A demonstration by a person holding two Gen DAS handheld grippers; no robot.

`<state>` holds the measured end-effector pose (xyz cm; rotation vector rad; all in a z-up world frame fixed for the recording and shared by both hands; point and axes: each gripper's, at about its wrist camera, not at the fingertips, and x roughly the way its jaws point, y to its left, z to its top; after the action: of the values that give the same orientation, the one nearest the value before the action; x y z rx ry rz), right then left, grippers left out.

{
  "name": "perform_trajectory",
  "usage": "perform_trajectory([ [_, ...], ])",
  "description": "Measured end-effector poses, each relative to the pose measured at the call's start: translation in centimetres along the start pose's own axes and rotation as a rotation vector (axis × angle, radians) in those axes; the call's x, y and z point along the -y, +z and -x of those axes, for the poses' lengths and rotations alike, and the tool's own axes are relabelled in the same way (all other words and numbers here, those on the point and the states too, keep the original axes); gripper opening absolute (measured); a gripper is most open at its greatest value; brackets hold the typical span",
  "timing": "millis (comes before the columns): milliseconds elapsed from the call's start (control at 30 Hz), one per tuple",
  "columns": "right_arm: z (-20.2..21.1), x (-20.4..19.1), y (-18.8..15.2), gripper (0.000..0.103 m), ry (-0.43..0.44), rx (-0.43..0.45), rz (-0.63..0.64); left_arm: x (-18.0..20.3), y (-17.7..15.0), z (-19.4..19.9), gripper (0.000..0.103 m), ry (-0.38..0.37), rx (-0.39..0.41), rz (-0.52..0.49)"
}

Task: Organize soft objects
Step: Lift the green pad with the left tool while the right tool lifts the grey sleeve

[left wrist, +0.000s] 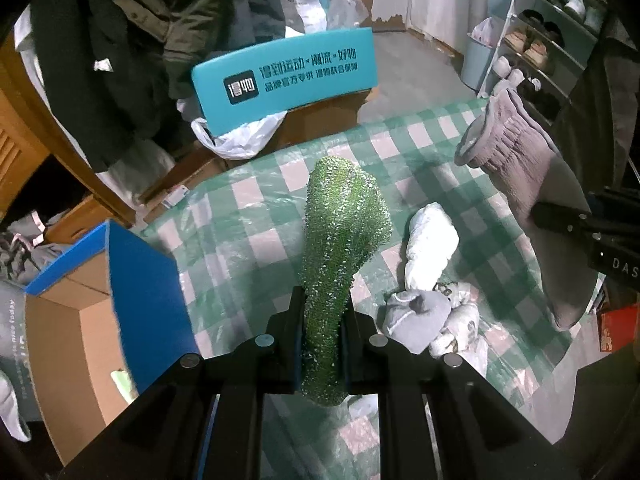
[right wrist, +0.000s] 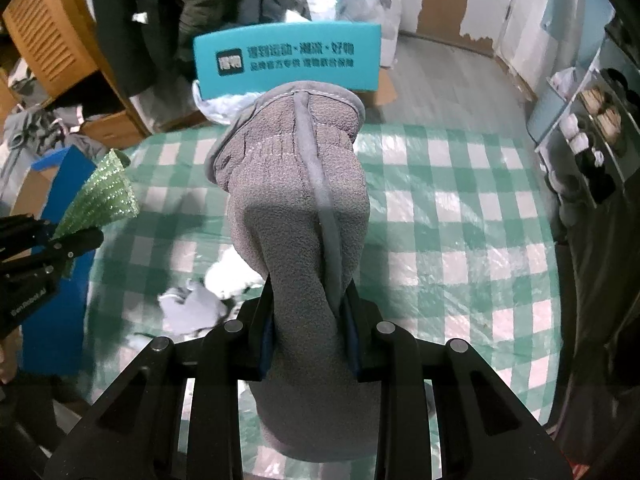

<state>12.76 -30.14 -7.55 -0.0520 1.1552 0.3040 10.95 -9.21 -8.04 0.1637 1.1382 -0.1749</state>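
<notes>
The left hand-held gripper (left wrist: 322,344) is clamped on a green sparkly sock (left wrist: 340,240), which stands lifted clear of the checked counter (left wrist: 248,216). The right hand-held gripper (right wrist: 310,332) is clamped on a grey fleece glove (right wrist: 296,200), likewise held above the counter surface. Below and between them, a pile of grey and white socks (left wrist: 428,312) lies on the counter. At the counter's left edge stands an open blue cardboard box (left wrist: 132,280). Past the far edge, a teal box (left wrist: 284,76) sits upright.

Green sock (left wrist: 340,240), grey glove (right wrist: 296,184), both aloft
</notes>
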Motion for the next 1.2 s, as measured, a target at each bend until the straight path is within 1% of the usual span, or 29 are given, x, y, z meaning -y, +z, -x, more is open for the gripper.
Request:
perform_trajectory([
  [300,2.6,-1.8,0.3,0.027,0.019,0.045,0.04,-0.2,-1.1,3.1,0.014,0.01,0.036,-0.002],
  [633,3.9,-4.2,0.9,0.027,0.035,0.072,0.076,-1.5,-2.3,4.9,0.014,0.026,0.062,0.017],
  [1200,5.1,-11.5,2.5,0.027,0.102,0.097,0.174,-6.2,-4.7,7.7,0.014,0.068,0.088,0.09],
])
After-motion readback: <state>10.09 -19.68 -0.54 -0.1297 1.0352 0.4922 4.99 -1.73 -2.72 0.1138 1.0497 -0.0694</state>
